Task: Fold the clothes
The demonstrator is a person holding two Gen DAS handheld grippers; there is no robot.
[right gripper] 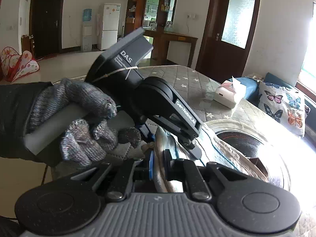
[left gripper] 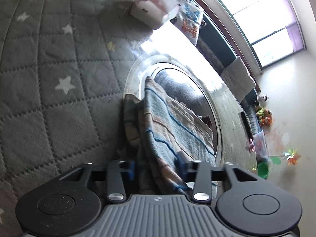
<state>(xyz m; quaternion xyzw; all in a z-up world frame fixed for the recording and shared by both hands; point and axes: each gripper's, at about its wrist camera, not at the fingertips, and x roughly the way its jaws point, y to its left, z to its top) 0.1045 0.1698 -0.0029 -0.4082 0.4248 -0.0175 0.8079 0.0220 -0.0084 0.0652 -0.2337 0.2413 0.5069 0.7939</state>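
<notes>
Both tools pinch the striped cloth [left gripper: 167,122] at one bunched edge, likely to lift and straighten it for a fold: the left hand-held gripper [left gripper: 156,166] is closed on it, and so is the right hand-held gripper [right gripper: 159,166] (a gloved hand [right gripper: 83,122] holds the left tool). The cloth drapes into a metal basin [left gripper: 215,106] on a grey star-quilted bed [left gripper: 49,69]; a butterfly pillow [right gripper: 282,106] sits by the bright window.
</notes>
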